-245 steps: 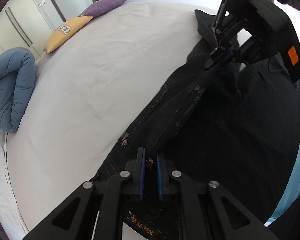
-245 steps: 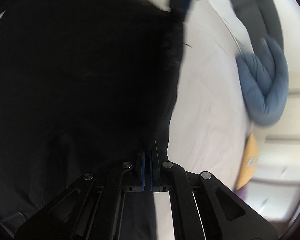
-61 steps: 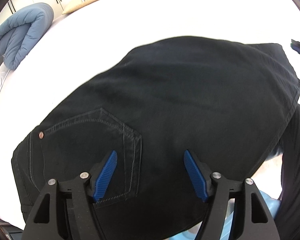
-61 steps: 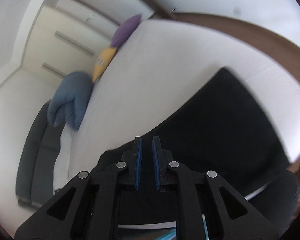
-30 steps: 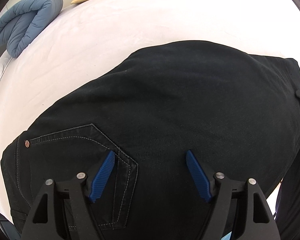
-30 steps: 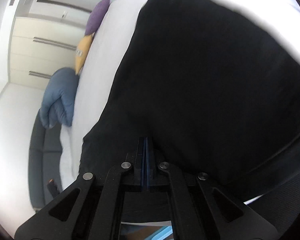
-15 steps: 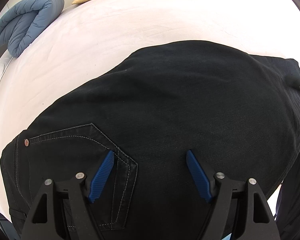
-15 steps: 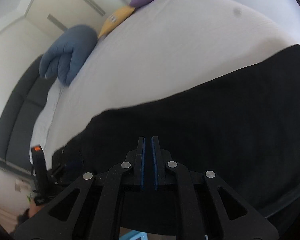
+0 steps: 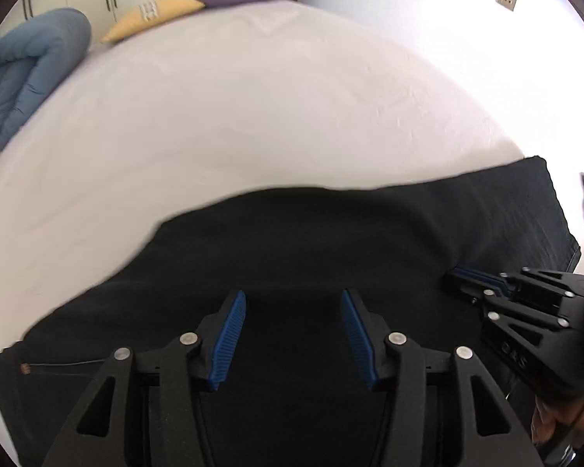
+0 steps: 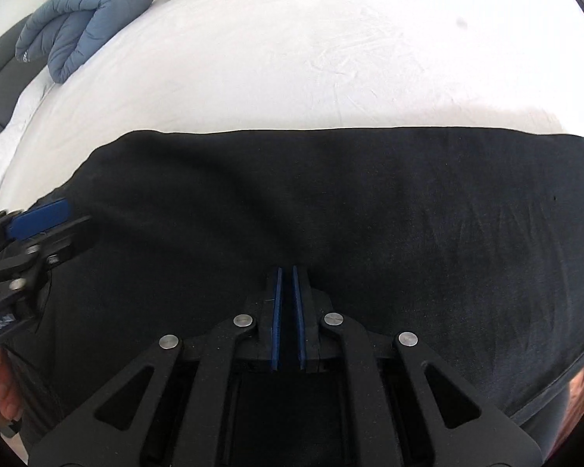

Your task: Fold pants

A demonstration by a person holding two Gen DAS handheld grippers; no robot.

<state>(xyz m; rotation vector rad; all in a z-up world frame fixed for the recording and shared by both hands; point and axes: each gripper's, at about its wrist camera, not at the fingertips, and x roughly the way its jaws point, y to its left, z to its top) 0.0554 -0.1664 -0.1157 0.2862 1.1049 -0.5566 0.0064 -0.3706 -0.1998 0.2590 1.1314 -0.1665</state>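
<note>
A white bed [image 9: 253, 116] fills both views. On its near edge lie the black pants [image 10: 331, 202], folded flat — a rivet and pocket stitching show at the left end. A blue duvet [image 9: 23, 74] sits rolled at the far left by a yellow pillow [image 9: 152, 11] whose print is too small to read. The left tool [image 9: 294, 330] is closing over the cloth, pads not pressing it. The right tool [image 10: 286, 319] is pressed nearly together; whether it pinches cloth I cannot tell.
</note>
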